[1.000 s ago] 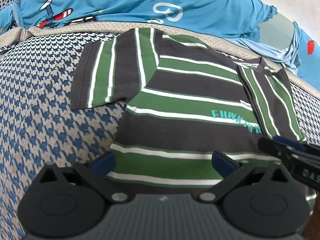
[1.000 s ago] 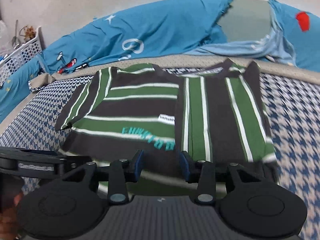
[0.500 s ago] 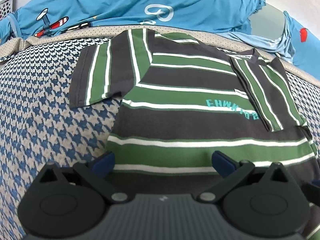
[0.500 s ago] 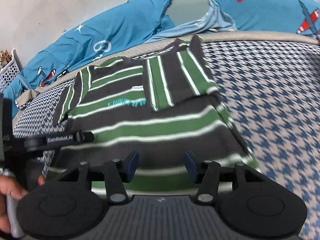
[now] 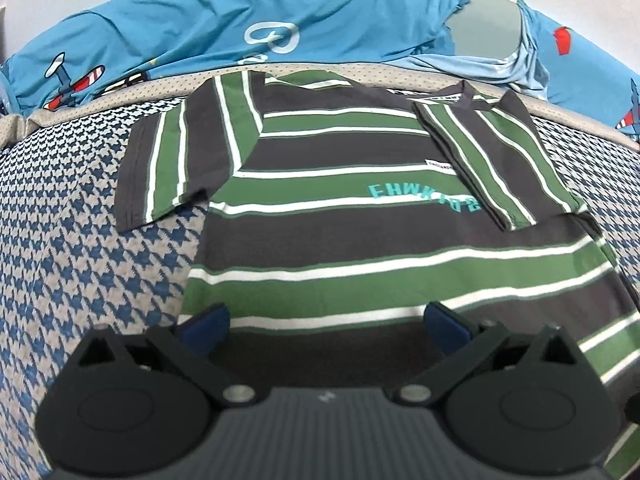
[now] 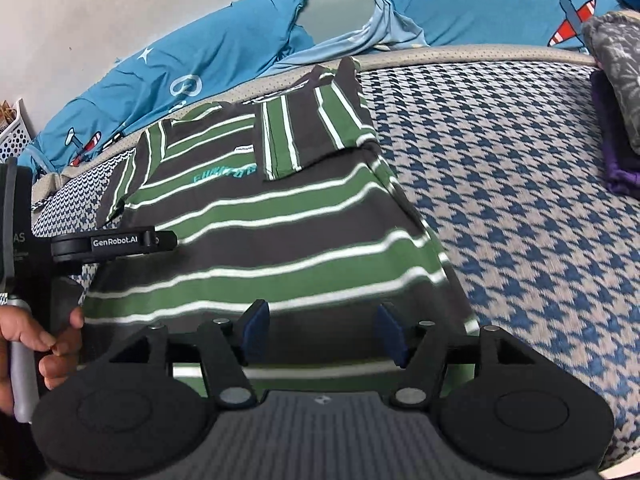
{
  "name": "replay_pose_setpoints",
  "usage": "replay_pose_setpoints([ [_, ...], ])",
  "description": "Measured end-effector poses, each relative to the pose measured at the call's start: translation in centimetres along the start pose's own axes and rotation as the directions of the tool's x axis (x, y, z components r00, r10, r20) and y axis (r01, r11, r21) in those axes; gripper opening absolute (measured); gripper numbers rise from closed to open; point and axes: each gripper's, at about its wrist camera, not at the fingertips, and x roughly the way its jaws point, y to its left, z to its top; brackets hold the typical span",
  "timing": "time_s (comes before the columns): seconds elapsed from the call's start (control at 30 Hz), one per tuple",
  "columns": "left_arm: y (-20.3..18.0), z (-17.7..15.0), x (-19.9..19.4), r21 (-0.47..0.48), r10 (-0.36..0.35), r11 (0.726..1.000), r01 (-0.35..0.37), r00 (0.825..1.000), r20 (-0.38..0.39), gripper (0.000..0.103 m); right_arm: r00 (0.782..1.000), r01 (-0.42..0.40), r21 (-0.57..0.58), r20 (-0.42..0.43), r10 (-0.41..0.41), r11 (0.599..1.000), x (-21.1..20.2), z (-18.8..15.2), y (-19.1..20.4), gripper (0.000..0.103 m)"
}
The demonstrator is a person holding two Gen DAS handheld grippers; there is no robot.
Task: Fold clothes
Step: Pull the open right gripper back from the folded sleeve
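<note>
A green, dark grey and white striped T-shirt [image 5: 340,208] [image 6: 280,224] lies flat on the houndstooth bed cover [image 5: 80,260]. Its right sleeve [image 5: 496,160] is folded in over the chest, next to teal lettering. Its left sleeve [image 5: 160,164] lies spread out on the cover. My left gripper [image 5: 326,326] is open over the hem at the shirt's lower left. My right gripper [image 6: 322,334] is open over the hem at the lower right. Neither holds any cloth. The left gripper's body [image 6: 112,242] and a hand [image 6: 36,340] show at the right wrist view's left edge.
A blue sheet with aeroplane prints [image 5: 240,32] is bunched along the far wall. A grey patterned cloth on something purple [image 6: 616,92] sits at the bed's right. A white basket [image 6: 16,128] stands at the far left. Bare houndstooth cover [image 6: 540,200] spreads right of the shirt.
Both grippers drew back towards the shirt's hem. The right gripper swung to the right and opened wider. The right sleeve stays folded over the chest.
</note>
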Motion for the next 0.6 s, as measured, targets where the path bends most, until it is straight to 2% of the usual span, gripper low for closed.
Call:
replay_pose_setpoints([
  [0.3, 0.2, -0.3, -0.5, -0.005, -0.008, 1.000, 0.008, 1.000, 0.003, 0.103, 1.000, 0.008, 0.029, -0.011, -0.008, 1.000, 0.1, -0.3, -0.6, 0.060],
  [0.6, 1.3, 0.3, -0.3, -0.091, -0.029, 0.995, 0.028, 1.000, 0.000, 0.103, 1.000, 0.001, 0.023, -0.022, 0.000, 1.000, 0.7, -0.6, -0.2, 0.061],
])
